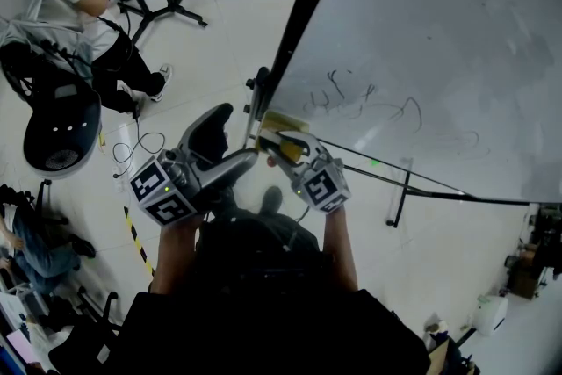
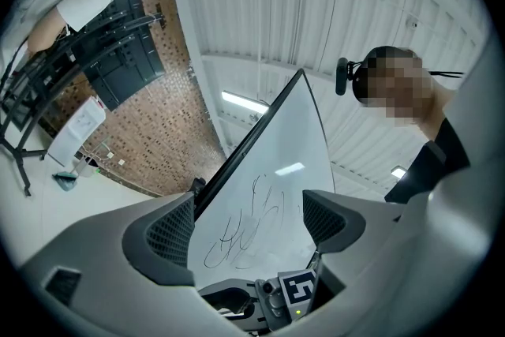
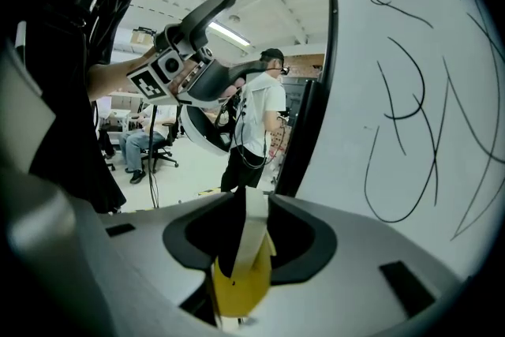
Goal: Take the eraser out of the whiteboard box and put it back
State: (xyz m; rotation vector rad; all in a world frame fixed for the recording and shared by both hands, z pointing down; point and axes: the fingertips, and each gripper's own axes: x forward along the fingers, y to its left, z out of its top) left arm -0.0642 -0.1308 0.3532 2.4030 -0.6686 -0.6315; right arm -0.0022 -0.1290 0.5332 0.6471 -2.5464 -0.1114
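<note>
The right gripper (image 3: 246,209) pinches the yellow-backed felt eraser (image 3: 241,280) edge-on between its jaws, just near the pale yellow box (image 1: 283,122) at the white whiteboard's (image 1: 421,39) left corner, seemingly lined up to slot in. The left gripper (image 2: 248,221) is open and empty, keeping clear.

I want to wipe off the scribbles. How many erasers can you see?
1. The eraser is clamped in the right gripper, close to the whiteboard. Others may be hidden from view.
</note>
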